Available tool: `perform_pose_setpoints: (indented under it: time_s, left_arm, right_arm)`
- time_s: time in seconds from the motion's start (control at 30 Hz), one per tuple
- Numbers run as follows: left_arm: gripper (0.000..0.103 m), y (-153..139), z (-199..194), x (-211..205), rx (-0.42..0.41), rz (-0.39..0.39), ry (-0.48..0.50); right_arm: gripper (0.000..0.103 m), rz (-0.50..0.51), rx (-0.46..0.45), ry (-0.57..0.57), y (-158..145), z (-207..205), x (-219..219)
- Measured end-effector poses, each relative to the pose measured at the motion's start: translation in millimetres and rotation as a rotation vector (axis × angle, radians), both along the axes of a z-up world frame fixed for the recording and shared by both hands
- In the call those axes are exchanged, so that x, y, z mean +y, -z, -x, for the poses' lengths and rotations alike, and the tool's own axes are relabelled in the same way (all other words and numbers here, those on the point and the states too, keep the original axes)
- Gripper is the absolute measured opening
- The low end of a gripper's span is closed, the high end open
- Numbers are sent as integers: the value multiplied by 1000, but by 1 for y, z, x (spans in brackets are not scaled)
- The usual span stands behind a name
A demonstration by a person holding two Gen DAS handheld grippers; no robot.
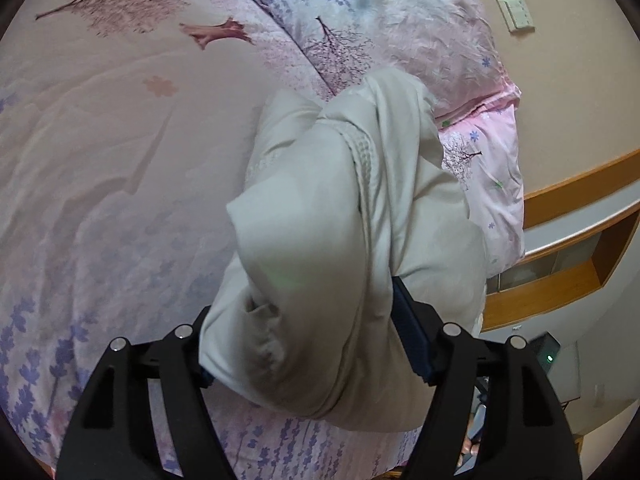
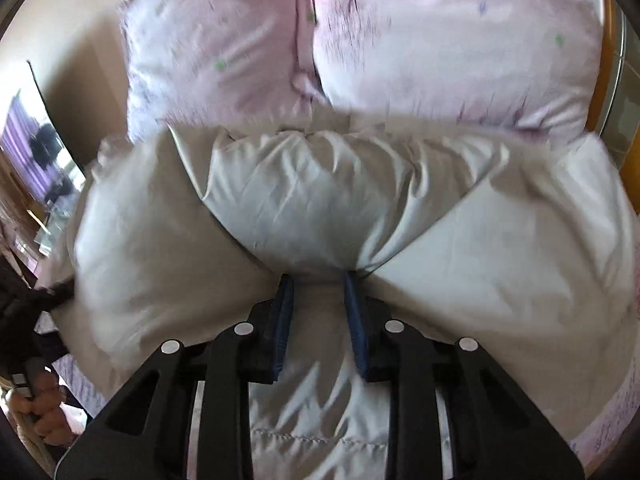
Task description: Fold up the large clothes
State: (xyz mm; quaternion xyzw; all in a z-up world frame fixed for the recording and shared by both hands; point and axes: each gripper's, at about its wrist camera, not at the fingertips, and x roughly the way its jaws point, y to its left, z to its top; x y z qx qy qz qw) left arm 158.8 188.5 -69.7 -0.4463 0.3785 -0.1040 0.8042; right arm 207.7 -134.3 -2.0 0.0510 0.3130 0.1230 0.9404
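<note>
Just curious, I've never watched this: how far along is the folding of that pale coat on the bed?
Partly done, I'd judge. The coat already lies bunched and doubled over on the bed, but loosely, not flat. In hand: fabric fills the left tongs, and the right tongs pinch a gathered fold. Left: flattening it and a neat final fold.

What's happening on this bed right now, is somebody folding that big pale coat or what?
Yes. A person is working a bulky pale grey padded garment on the floral bedspread with two tools. The left hand-held gripper has a thick bunch of the fabric between its widely spread jaws. The right hand-held gripper has its jaws narrowed around a gathered fold of the same garment, near the pink pillows. The fold is not finished.
</note>
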Motion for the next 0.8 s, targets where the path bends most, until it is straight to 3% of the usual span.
perform_pose_setpoints:
  time_s: [0.13, 0.4, 0.47, 0.5, 0.53, 0.63, 0.7, 0.8]
  left_arm:
    - [70, -6, -3, -4, -6, -51, 13]
    - [70, -5, -8, -5, -2, -67, 17]
    - [70, -4, -8, -5, -1, -65, 13]
    - [69, -4, -8, -4, -3, -61, 9]
    - [68, -3, -8, -4, -3, -58, 6]
    - [59, -2, -8, -1, -15, -38, -12]
    - [54, -4, -8, 0, -32, -29, -23]
    - [53, -3, -9, 2, -25, -16, -31]
  right_arm:
    - [28, -84, 64, -15, 4, -8, -12]
    - [30, -87, 28, -42, 11, -6, -12]
    - [44, -127, 42, -43, 10, -5, -16]
    - [61, -136, 33, -57, 9, -3, -14]
    - [71, -126, 20, -70, 8, 0, -11]
    - [72, 13, -16, -51, 11, 1, 11]
    - [71, 26, -13, -35, 12, -2, 14]
    - [47, -12, -14, -22, 4, 2, 9]
